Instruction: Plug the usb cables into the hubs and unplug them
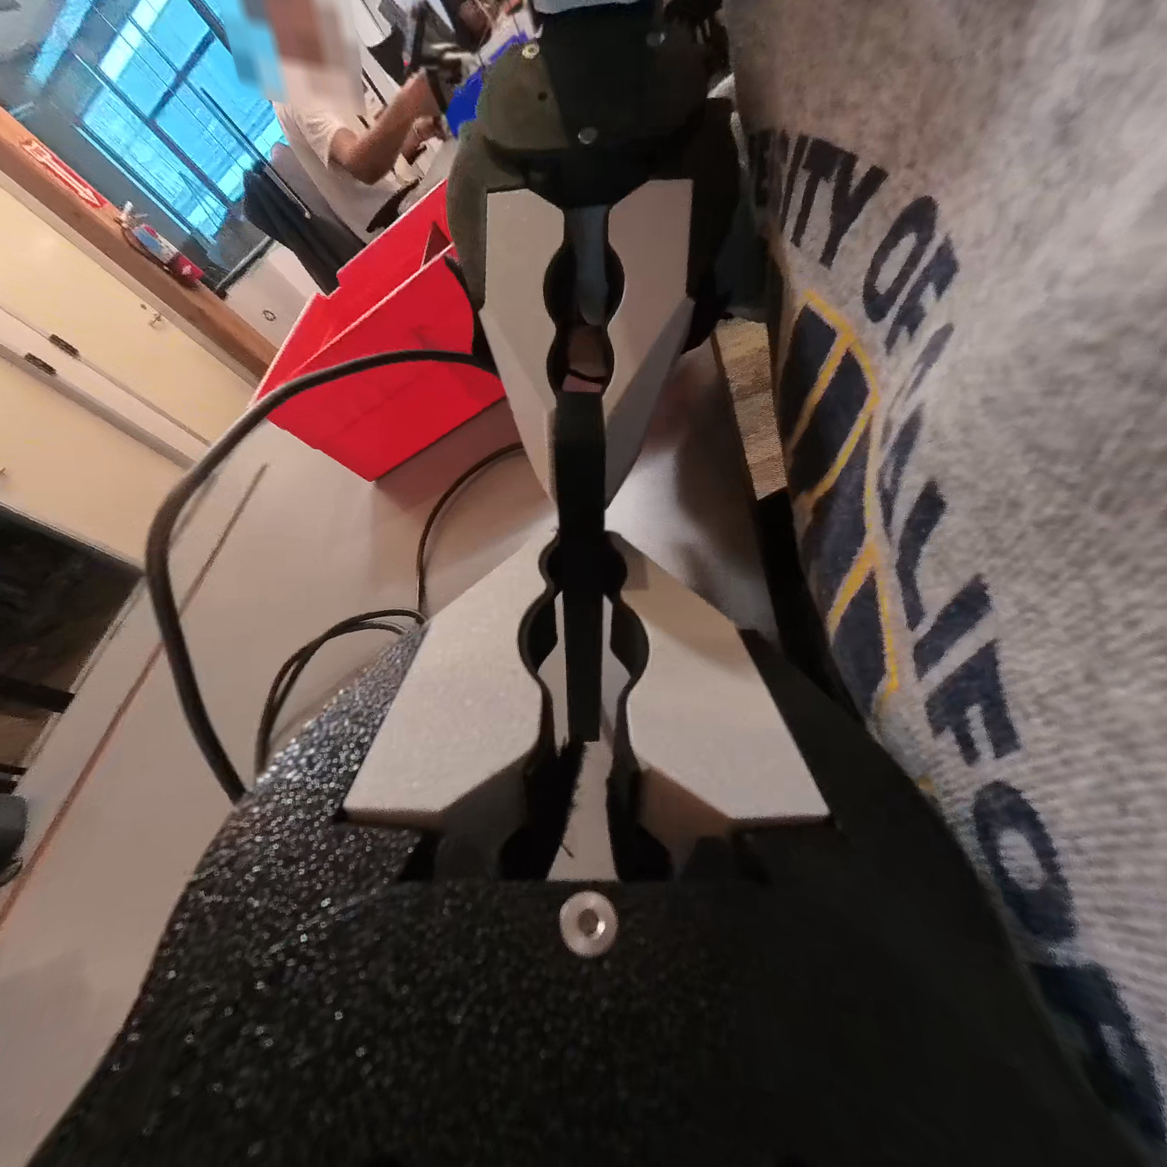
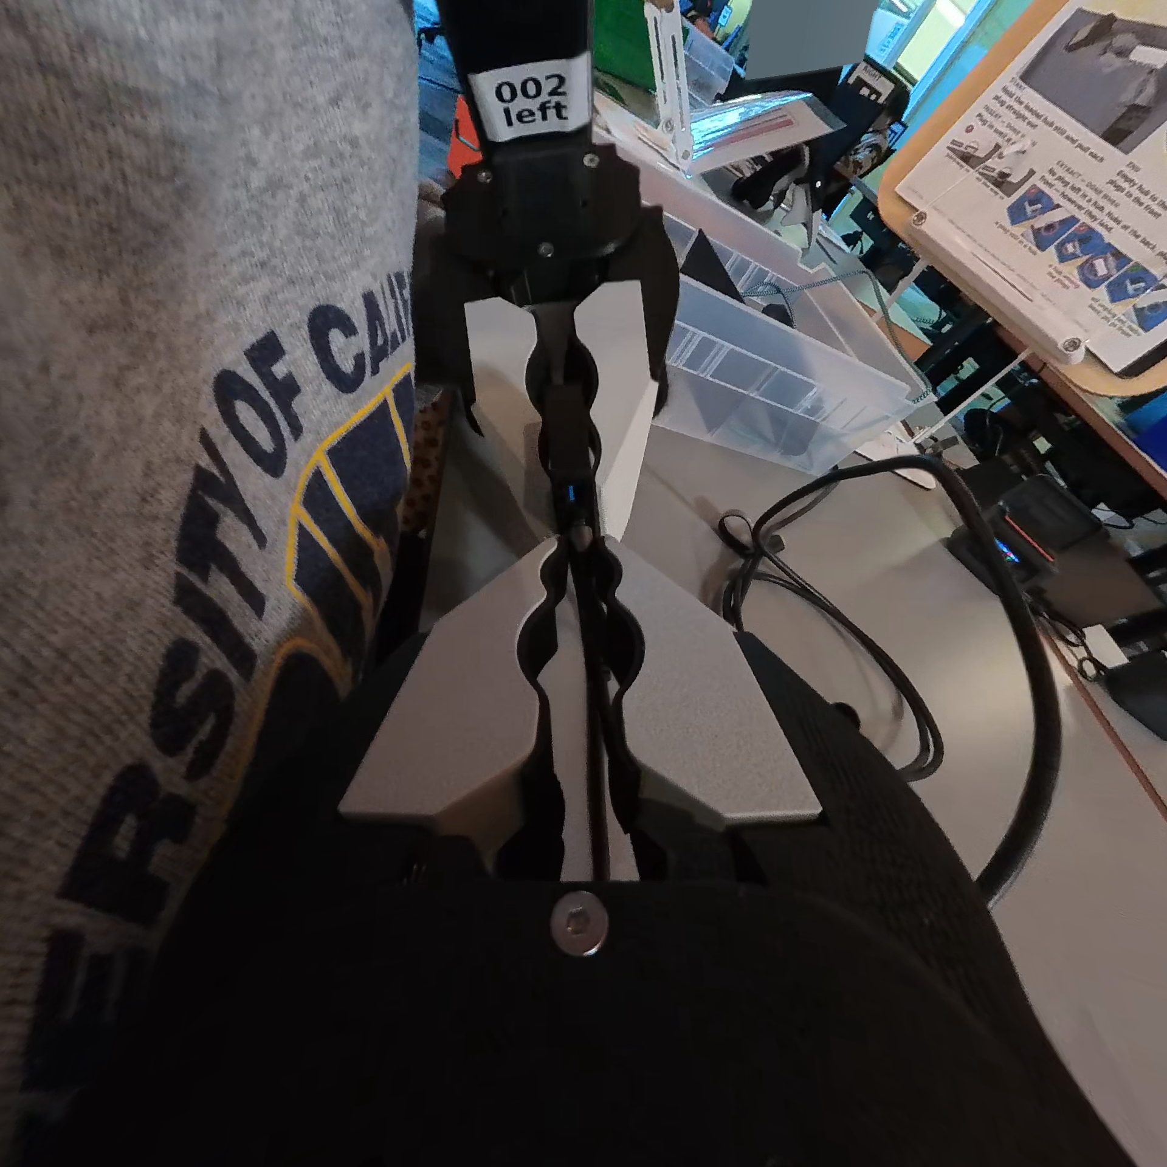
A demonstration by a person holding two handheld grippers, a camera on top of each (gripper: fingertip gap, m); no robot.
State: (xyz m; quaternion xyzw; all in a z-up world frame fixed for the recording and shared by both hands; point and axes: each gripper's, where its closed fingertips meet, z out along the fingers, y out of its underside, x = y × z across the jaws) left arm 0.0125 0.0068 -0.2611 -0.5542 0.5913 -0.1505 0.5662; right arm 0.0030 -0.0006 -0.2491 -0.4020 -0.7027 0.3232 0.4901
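The hub (image 1: 578,568) is clamped in the left hand-held gripper (image 1: 581,556). The cable (image 2: 597,726) is clamped in the right hand-held gripper (image 2: 584,549), tip to tip with the left.

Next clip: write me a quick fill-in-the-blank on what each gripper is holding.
1. The left gripper is shut on a black USB ____.
2. The right gripper is shut on a thin black USB ____.
3. The small light between the grippers glows ____.
4. The bin in the left wrist view is ____.
Missing: hub; cable; blue; red.
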